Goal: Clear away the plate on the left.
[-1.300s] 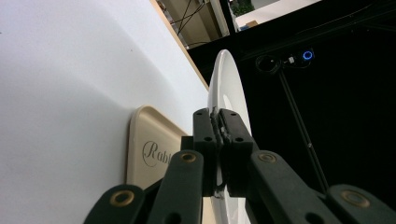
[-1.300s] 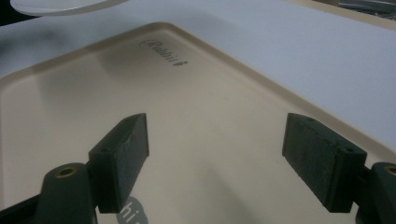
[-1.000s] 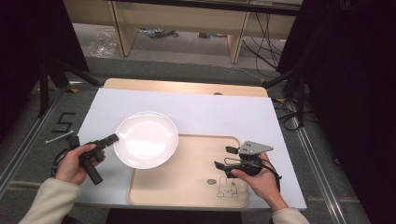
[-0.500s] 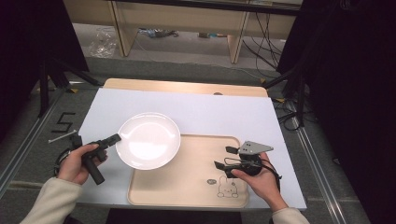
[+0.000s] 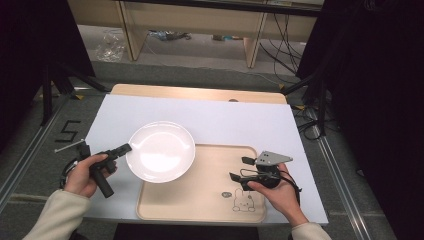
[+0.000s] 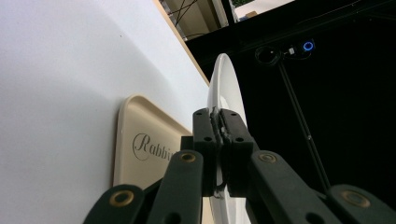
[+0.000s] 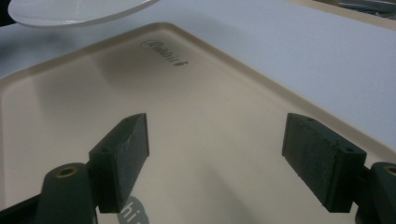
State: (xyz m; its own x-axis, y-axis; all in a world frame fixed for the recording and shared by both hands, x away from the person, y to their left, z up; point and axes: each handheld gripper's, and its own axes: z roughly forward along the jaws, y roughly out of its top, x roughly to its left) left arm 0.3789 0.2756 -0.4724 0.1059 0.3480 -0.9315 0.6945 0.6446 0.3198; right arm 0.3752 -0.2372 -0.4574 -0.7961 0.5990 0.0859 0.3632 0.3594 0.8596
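A round white plate (image 5: 160,151) hangs in the air over the left corner of a beige tray (image 5: 210,192). My left gripper (image 5: 125,148) is shut on the plate's left rim. In the left gripper view the plate (image 6: 224,88) stands edge-on, pinched between the two pads (image 6: 205,135), with the tray (image 6: 140,144) and its "Rabbit" lettering behind. My right gripper (image 5: 240,168) is open over the tray's right part, nothing between its jaws. The right gripper view shows its open pads (image 7: 121,158) above the tray floor (image 7: 201,107) and the plate (image 7: 74,10) at the top left.
The tray lies on a white mat (image 5: 220,120) that covers a wooden table (image 5: 195,92). A rabbit drawing (image 5: 242,200) marks the tray's near right corner. Dark stands and cables surround the table on the floor.
The left gripper has carried the plate a little to the right and nearer, farther over the tray's corner. The right gripper has stayed in place.
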